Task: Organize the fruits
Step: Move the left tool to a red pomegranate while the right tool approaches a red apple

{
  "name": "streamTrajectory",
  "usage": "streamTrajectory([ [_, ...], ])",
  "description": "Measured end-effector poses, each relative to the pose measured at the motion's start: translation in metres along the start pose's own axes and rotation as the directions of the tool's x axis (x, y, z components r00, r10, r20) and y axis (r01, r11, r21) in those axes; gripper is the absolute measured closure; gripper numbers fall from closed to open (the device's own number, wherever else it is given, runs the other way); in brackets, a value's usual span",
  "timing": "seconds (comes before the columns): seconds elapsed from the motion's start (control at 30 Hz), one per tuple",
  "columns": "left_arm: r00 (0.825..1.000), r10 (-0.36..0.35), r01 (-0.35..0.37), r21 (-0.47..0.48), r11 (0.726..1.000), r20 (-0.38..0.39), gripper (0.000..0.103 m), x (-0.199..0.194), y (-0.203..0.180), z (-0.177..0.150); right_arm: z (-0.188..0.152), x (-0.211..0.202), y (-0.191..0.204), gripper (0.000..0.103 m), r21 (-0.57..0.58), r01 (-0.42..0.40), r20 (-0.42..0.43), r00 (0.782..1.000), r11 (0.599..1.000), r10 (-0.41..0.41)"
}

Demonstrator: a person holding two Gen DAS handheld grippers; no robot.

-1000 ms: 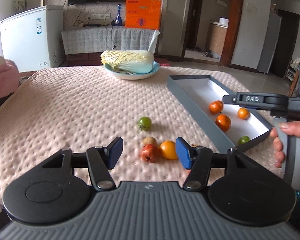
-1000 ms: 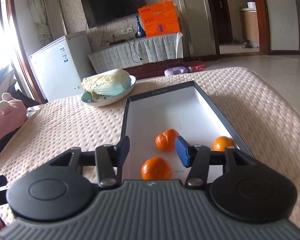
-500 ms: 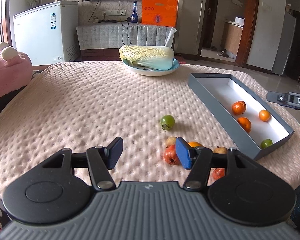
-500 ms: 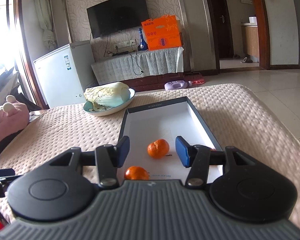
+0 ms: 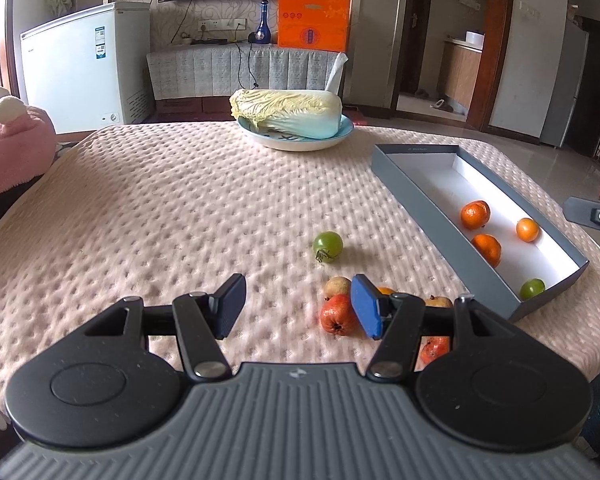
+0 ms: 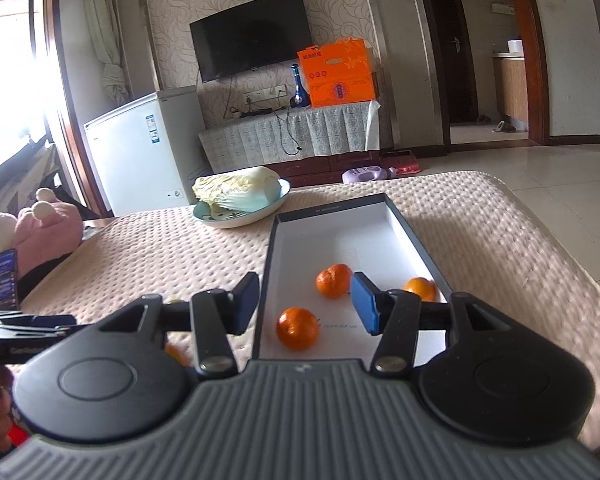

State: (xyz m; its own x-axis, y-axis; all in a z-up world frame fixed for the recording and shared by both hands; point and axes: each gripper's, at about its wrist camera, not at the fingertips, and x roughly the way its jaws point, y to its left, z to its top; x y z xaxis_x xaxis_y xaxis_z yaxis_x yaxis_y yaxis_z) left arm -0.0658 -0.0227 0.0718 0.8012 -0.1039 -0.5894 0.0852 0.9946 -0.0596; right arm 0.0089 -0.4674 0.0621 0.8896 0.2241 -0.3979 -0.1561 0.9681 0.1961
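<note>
Red fruit (image 5: pixel 337 314) just beside left fingers (image 5: pixel 365 312), orange (image 6: pixel 298 328) between right fingers (image 6: pixel 364 307), both parted, empty

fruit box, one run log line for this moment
stage: sorting | box: three oranges, one green fruit | green tomato on cloth | left gripper: open, empty | right gripper: open, empty, over box

**Occlusions and cut-offs**

We see the left tool (image 5: pixel 298 307) hiding most of an orange fruit (image 5: pixel 386 291), a tan fruit (image 5: pixel 439 301) and a red fruit (image 5: pixel 435 349). The right tool's finger (image 6: pixel 404 312) half-covers one orange (image 6: pixel 420 288). The pink plush (image 5: pixel 12 148) is cut by the frame's left edge.
</note>
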Motion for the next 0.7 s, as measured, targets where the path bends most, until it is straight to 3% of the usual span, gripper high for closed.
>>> streamTrajectory([
  [0.3,1.0,0.017,-0.017,-0.02,1.0,0.007,0.039,0.0,0.004,0.002,-0.012,-0.011,0.035,0.05,-0.084,-0.113,-0.029,0.993,0.99,0.11],
  [0.7,1.0,-0.02,0.02,0.007,1.0,-0.001,0.039,0.001,0.001,0.002,-0.025,-0.011,0.059,0.05,-0.163,-0.192,-0.083,0.98,0.968,0.181],
])
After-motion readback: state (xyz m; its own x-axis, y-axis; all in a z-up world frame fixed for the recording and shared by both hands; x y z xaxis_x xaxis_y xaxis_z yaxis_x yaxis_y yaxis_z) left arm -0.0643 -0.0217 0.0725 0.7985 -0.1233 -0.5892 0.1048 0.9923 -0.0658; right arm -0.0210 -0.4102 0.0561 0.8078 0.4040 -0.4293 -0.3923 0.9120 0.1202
